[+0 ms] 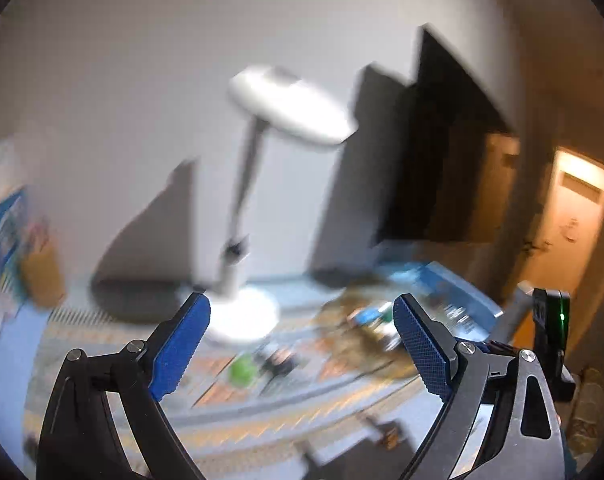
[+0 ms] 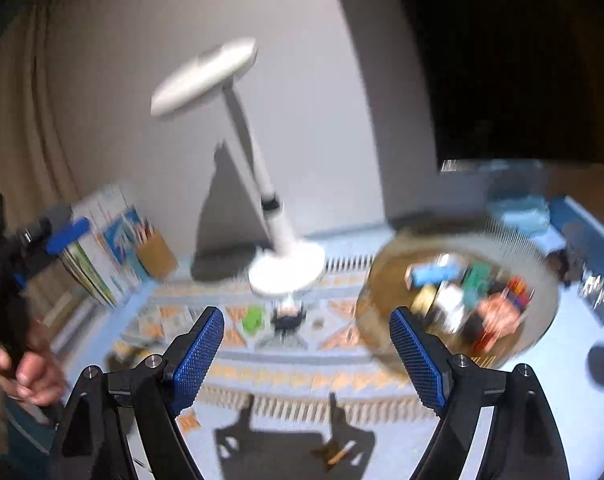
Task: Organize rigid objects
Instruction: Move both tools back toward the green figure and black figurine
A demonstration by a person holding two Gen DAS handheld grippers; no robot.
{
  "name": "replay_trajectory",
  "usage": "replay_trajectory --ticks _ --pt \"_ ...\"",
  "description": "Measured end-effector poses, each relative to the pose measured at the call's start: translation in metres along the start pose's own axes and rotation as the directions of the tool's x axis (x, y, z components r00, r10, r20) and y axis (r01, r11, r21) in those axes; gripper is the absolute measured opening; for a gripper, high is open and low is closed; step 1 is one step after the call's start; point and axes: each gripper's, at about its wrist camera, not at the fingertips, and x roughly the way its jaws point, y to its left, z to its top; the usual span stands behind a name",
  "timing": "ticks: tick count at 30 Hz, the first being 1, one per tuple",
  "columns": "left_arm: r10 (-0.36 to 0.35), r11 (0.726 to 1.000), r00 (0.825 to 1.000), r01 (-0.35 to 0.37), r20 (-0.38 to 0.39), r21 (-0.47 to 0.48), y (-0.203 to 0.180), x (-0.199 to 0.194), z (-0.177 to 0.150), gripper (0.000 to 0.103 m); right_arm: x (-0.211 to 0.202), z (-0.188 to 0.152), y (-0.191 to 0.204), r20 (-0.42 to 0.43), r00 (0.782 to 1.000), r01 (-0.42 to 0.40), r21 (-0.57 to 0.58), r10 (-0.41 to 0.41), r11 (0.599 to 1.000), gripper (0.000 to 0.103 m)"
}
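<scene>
Both views are motion-blurred. My left gripper (image 1: 302, 312) is open and empty, held above a patterned mat (image 1: 262, 412). My right gripper (image 2: 306, 328) is open and empty above the same mat (image 2: 302, 376). A small green object (image 2: 253, 319) and a small black object (image 2: 288, 320) lie on the mat ahead of the right gripper; they also show in the left wrist view, green (image 1: 242, 370) and black (image 1: 280, 360). A round basket (image 2: 542, 280) at the right holds several small colourful items. The left gripper (image 2: 68, 232) shows at the left edge.
A white desk lamp (image 2: 286, 268) stands at the back of the mat. Books (image 2: 102, 248) and a pencil holder (image 2: 156, 254) stand at the back left. A small stick-like object (image 2: 342, 452) lies near the front. A dark monitor (image 1: 442, 160) and a door (image 1: 570, 216) are at the right.
</scene>
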Motion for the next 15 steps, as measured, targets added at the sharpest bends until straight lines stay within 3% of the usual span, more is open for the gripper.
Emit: replay_trajectory --ticks 2,3,4,5,7,9,11,12,15 --pt "0.085 0.996 0.995 -0.086 -0.044 -0.024 0.022 0.012 -0.027 0.093 0.029 -0.027 0.009 -0.066 0.998 0.006 -0.003 -0.006 1.0 0.084" --pt "0.164 0.985 0.984 -0.167 -0.074 -0.033 0.034 0.023 -0.044 0.093 0.046 -0.04 0.014 -0.101 0.995 0.011 -0.018 -0.013 1.0 0.084" --pt "0.253 0.965 0.961 -0.258 -0.116 -0.036 0.046 0.036 -0.059 0.092 0.058 -0.051 0.018 -0.123 0.992 0.018 -0.039 -0.022 0.999 0.084" --pt "0.295 0.952 0.944 -0.303 -0.149 -0.039 0.055 0.044 -0.069 0.092 0.069 -0.062 0.025 -0.149 0.988 0.03 -0.078 -0.041 0.997 0.084" --pt "0.303 0.943 0.929 -0.325 -0.214 -0.074 0.076 0.065 -0.093 0.092 0.081 -0.079 0.044 -0.156 0.981 0.082 -0.196 -0.113 0.977 0.084" --pt "0.294 0.938 0.925 -0.327 -0.242 -0.111 0.088 0.072 -0.105 0.092 0.091 -0.092 0.058 -0.155 0.975 0.11 -0.286 -0.16 0.952 0.084" --pt "0.286 0.934 0.929 -0.325 -0.235 -0.147 0.093 0.073 -0.116 0.093 0.102 -0.097 0.058 -0.183 0.965 0.129 -0.298 -0.19 0.946 0.084" --pt "0.302 0.928 0.919 -0.344 -0.252 -0.145 0.093 0.076 -0.118 0.093 0.106 -0.096 0.057 -0.192 0.958 0.148 -0.305 -0.213 0.941 0.084" --pt "0.3 0.932 0.924 -0.336 -0.235 -0.132 0.09 0.073 -0.12 0.093 0.112 -0.093 0.047 -0.213 0.955 0.145 -0.266 -0.205 0.953 0.084"
